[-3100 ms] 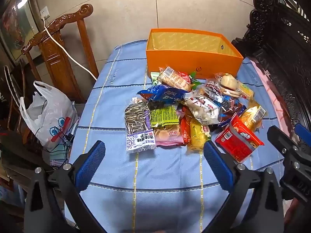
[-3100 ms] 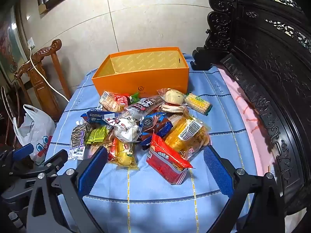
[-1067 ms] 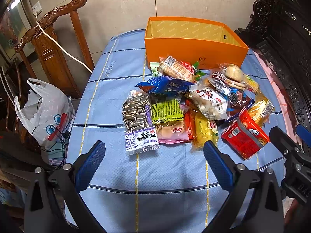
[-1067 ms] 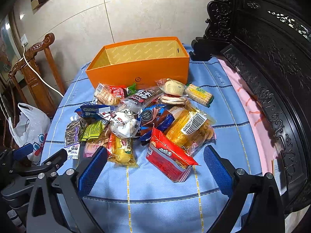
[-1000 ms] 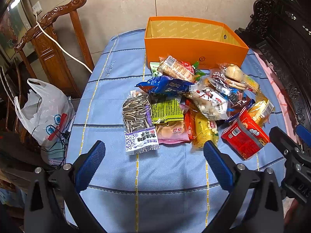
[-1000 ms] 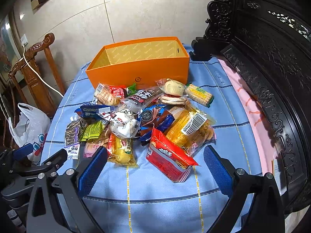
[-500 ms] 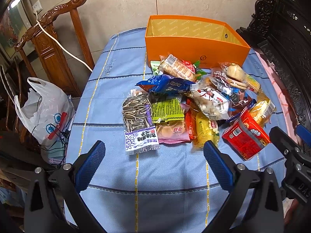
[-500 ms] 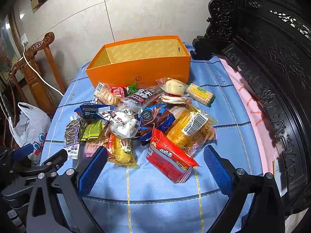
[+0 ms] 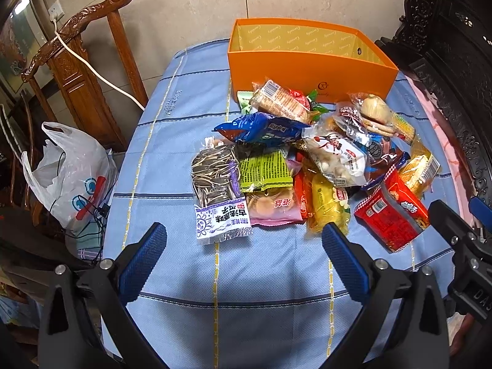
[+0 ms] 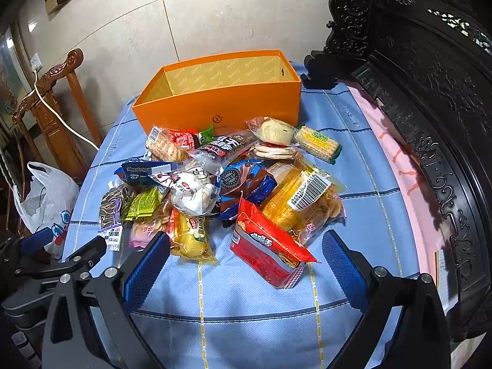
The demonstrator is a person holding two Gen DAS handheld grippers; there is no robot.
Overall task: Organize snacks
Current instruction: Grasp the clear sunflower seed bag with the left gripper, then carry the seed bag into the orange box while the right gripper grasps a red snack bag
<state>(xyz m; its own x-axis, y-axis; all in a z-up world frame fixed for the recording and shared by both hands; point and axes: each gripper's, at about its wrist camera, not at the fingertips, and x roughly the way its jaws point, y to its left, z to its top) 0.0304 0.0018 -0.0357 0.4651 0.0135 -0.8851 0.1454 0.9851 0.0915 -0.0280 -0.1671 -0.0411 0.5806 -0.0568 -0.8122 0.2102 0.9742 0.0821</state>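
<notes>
A heap of snack packets lies mid-table on a blue checked cloth point(image 9: 172, 153). Among them are a sunflower-seed bag point(image 9: 216, 189), a green packet point(image 9: 264, 170), a yellow packet point(image 9: 326, 200) and a red packet point(image 9: 389, 213) point(image 10: 267, 246). Behind the heap stands an open orange box point(image 9: 307, 67) point(image 10: 221, 104), empty as far as I see. My left gripper point(image 9: 243, 246) is open, near the front edge just short of the seed bag. My right gripper point(image 10: 246, 252) is open too, its fingers either side of the red packet without touching it.
A carved wooden chair point(image 9: 77, 58) with a white cable stands left of the table. A white plastic bag point(image 9: 70, 175) sits on the floor below it. Dark carved furniture point(image 10: 430, 77) and a pink strip point(image 10: 396, 141) line the right side.
Both grippers have crept slightly forward toward the heap, so the packets and box look a little nearer. Both stay open, and no packet has moved.
</notes>
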